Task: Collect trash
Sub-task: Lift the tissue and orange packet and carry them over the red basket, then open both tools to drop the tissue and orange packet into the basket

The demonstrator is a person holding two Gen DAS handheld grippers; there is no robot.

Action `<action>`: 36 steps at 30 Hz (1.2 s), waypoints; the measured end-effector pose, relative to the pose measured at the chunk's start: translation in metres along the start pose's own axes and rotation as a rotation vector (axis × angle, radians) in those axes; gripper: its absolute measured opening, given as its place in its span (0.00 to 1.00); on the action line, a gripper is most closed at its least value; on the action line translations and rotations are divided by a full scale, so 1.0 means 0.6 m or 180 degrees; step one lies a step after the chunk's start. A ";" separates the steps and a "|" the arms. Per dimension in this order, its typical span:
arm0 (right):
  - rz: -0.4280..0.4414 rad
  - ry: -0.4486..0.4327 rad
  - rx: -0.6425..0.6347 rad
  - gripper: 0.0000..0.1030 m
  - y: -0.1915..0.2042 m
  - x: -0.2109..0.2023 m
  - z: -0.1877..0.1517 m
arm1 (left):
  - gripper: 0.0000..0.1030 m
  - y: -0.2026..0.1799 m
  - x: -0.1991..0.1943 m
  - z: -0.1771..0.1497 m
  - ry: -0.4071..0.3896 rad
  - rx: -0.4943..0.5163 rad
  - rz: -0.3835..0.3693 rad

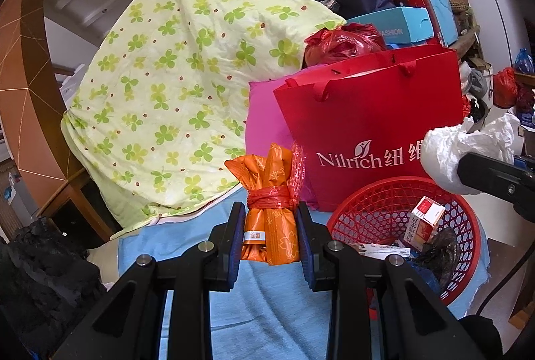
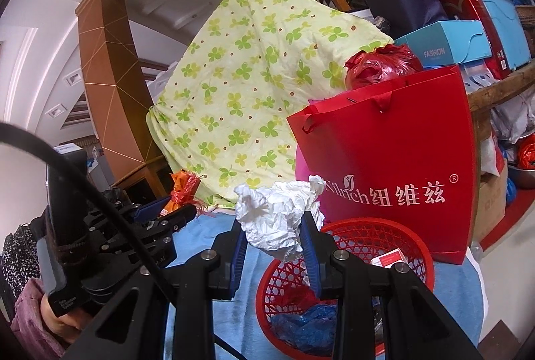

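Note:
My left gripper point(image 1: 270, 226) is shut on an orange wrapper bundle point(image 1: 271, 209) tied with red string; it hangs over the blue cloth point(image 1: 254, 300), left of the red basket point(image 1: 367, 206). My right gripper point(image 2: 273, 238) is shut on a crumpled white paper wad point(image 2: 277, 213), held at the near left rim of the red basket point(image 2: 367, 229). In the left wrist view the white paper wad point(image 1: 444, 152) shows at the right, above the basket. The right wrist view has the left gripper point(image 2: 177, 209) and its orange bundle point(image 2: 182, 186) at the left. A red-and-white carton point(image 1: 423, 221), dark wrappers and blue plastic point(image 2: 311, 326) lie in the basket.
A red paper bag point(image 2: 394, 166) stands just behind the basket, with a pink bag point(image 1: 264, 116) and a tied red plastic bag point(image 1: 341, 42) behind it. A green clover-print quilt point(image 1: 174, 86) rises at the left. Boxes and bags are stacked at the back right. A hand point(image 2: 57, 323) holds the left gripper's handle.

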State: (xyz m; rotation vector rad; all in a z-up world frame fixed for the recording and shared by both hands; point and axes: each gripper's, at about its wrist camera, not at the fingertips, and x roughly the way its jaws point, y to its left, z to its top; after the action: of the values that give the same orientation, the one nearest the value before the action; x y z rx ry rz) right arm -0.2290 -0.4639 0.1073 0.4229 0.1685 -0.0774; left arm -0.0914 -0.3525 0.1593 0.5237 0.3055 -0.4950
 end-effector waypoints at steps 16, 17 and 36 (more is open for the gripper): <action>-0.0056 0.0038 0.0176 0.33 -0.048 0.010 0.008 | 0.31 -0.035 0.020 0.008 0.0029 0.0032 -0.0175; -0.0059 0.0045 0.0192 0.33 -0.051 0.012 0.009 | 0.31 -0.036 0.022 0.008 0.0033 0.0027 -0.0189; -0.0056 0.0377 0.1109 0.71 -0.185 0.108 -0.056 | 0.71 -0.019 0.084 -0.040 0.0229 -0.0474 -0.1171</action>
State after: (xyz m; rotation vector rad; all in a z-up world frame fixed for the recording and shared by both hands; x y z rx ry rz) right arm -0.1825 -0.5533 0.0213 0.7743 0.2770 -0.0996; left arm -0.0589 -0.3669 0.1149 0.3406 0.5081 -0.8039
